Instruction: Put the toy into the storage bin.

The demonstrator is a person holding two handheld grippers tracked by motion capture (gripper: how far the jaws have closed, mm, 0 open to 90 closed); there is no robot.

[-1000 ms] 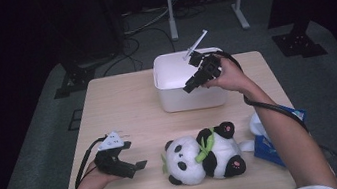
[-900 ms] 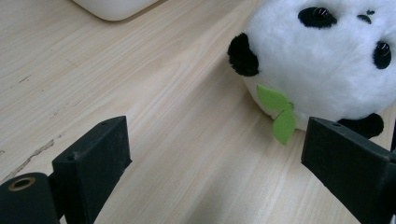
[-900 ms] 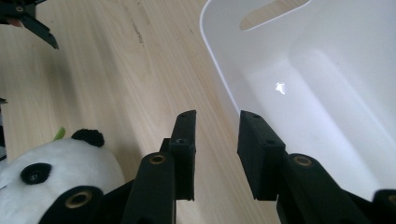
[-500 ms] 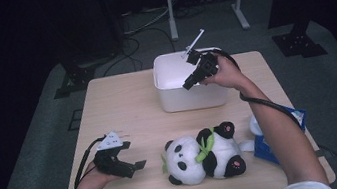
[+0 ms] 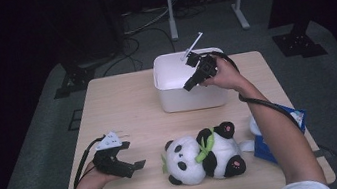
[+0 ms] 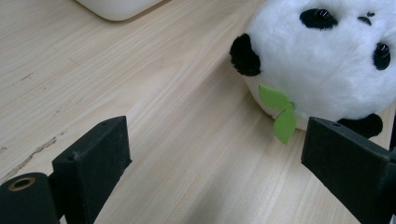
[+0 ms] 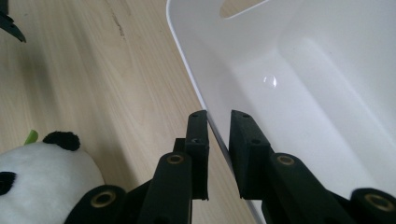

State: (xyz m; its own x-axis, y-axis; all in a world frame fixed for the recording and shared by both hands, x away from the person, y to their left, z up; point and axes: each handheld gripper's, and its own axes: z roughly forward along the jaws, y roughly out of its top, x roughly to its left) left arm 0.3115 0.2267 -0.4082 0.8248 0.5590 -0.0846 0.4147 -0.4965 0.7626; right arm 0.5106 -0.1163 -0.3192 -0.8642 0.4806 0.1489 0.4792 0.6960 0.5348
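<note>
1. The right gripper (image 7: pixel 218 154) straddled the near rim of the white tub (image 5: pixel 173 71), one jaw outside the wall and one inside. The jaws stood nearly together with the thin plastic edge between them, so the grip appeared to be a pinch on the rim; whether both pads actually pressed the wall could not be told.

2. The tub stood at the far middle of the wooden table (image 5: pixel 123 111), well apart from the left gripper (image 5: pixel 132 166). Its inside looked bare apart from a small round mark on the wall.

3. The left gripper rested low over the near left part of the table, jaws spread wide and holding nothing, pointed toward the toy panda (image 6: pixel 327 60) lying just beside it.

4. Risk, rim hold: a pinch on one thin edge gave little purchase. If the tub were lifted or dragged from that point, it would likely tilt away from the jaws and slip free.

5. Risk, sliding: a pull toward the person could push the tub into the panda, which lay on its side between tub and table edge.

6. Risk, the far side: a blue package (image 5: pixel 295 117) sat at the right table edge near the right forearm; a wide arm movement might knock it off.
</note>
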